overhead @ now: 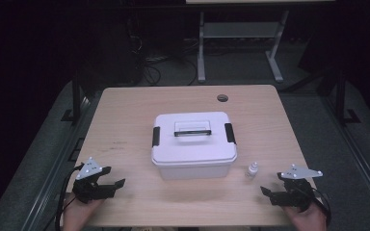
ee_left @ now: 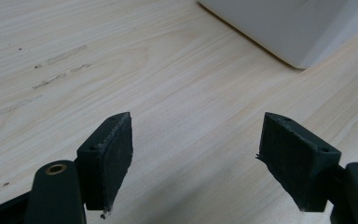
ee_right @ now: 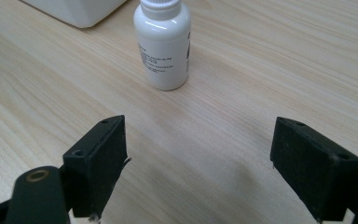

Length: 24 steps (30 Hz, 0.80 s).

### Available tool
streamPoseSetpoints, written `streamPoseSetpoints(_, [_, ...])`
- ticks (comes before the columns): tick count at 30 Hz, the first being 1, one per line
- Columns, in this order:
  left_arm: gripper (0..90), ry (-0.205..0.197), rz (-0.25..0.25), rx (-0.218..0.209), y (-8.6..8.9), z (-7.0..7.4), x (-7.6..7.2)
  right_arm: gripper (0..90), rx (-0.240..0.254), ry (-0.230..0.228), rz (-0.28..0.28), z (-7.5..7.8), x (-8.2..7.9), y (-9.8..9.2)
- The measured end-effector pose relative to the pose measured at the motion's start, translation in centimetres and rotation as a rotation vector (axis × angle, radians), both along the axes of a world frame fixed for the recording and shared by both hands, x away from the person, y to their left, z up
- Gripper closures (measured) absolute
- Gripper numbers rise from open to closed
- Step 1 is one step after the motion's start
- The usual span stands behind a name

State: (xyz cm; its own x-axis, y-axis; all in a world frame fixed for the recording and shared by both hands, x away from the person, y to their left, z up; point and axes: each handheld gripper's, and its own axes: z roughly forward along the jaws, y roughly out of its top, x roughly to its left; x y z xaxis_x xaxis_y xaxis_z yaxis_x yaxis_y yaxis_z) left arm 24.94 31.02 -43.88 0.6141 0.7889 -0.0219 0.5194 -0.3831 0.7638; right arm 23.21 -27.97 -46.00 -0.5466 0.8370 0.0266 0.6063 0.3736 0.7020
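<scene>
Closest to the person, the left gripper (overhead: 107,183) rests on the table (overhead: 125,115), in front of the white box (overhead: 194,144) and off to its left. Its jaws are spread wide with nothing between them. The right gripper (overhead: 272,193) rests in front of the box and off to its right, with its jaws spread wide and empty too. It points toward the little white bottle (overhead: 252,170), so it looks ready to go and pinch it.

The bottle stands upright just beside the box's front right corner, apart from it. Standing up like that should make it easy to grab.

The box sits in the middle of the table. Its lid is on, its black handle (overhead: 192,130) lies flat on top, and there is a black clip (overhead: 156,136) on each side. The bottle probably belongs inside.

Beyond the box, near the far edge, is a small round hole (overhead: 222,98).
</scene>
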Motion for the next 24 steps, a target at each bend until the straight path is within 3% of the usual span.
streamPoseSetpoints(24, [25.2,0.001,-0.018,0.040,-0.37,0.48,-0.51,17.8,0.002,0.001,0.018,0.10,0.28,0.43])
